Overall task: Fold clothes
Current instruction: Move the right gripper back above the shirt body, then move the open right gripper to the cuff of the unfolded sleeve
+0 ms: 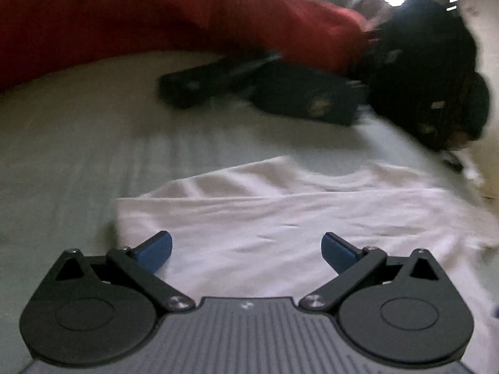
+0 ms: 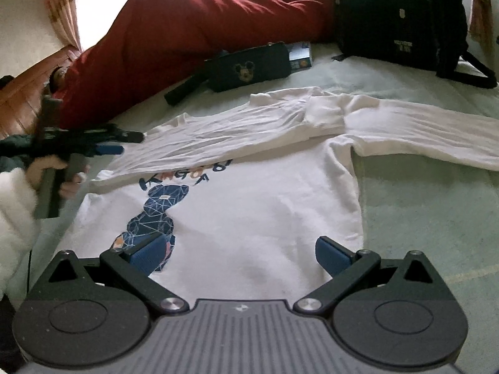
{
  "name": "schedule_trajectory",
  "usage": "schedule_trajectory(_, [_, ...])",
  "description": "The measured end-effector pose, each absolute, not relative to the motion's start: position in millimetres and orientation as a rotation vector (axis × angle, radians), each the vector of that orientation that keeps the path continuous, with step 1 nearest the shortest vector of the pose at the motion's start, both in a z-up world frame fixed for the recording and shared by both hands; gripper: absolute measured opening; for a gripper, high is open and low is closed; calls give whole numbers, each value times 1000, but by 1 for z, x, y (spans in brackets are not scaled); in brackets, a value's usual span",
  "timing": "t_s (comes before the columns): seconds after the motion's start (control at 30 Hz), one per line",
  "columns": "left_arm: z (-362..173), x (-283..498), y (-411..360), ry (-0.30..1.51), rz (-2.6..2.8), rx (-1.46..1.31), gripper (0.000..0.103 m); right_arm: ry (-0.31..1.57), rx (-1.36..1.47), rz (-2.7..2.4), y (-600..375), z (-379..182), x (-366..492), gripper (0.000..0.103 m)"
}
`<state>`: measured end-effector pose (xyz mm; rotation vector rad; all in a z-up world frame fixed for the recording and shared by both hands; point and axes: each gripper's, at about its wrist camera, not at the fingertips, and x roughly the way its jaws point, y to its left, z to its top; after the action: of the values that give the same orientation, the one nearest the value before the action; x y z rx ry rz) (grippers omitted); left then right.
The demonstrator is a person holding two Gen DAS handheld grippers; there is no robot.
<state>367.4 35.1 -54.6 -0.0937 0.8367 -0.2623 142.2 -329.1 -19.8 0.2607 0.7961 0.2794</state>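
Observation:
A white sweatshirt (image 2: 249, 205) with a dark blue geometric print (image 2: 156, 215) lies flat on the pale green bed. One part is folded across its far side, and a sleeve (image 2: 421, 131) stretches to the right. My right gripper (image 2: 244, 254) hovers open over the near hem, nothing between its blue pads. In the right wrist view my left gripper (image 2: 124, 145) is at the garment's far left edge, held by a hand; its jaws are side-on there. The left wrist view is blurred: my left gripper (image 1: 246, 249) is open above the white sweatshirt (image 1: 280, 218).
A red blanket (image 2: 193, 31) is heaped along the far side of the bed. A dark pouch with a mouse emblem (image 2: 249, 68) and a black backpack (image 2: 402, 15) lie beyond the garment. Bare green sheet (image 2: 436, 218) spreads to the right. Wooden floor (image 2: 25, 93) shows at left.

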Motion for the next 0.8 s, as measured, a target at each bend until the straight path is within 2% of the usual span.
schedule_trajectory(0.07, [-65, 373, 42, 829, -156, -40, 102, 807, 267, 270, -332, -21, 140, 103])
schedule_trajectory(0.17, [-55, 371, 59, 843, -85, -100, 101, 822, 262, 265, -334, -23, 134, 103])
schedule_trajectory(0.47, [11, 289, 35, 764, -329, 53, 102, 808, 246, 293, -319, -8, 112, 103])
schedule_trajectory(0.8, [-19, 154, -23, 762, -468, 324, 102, 812, 99, 286, -290, -19, 76, 103])
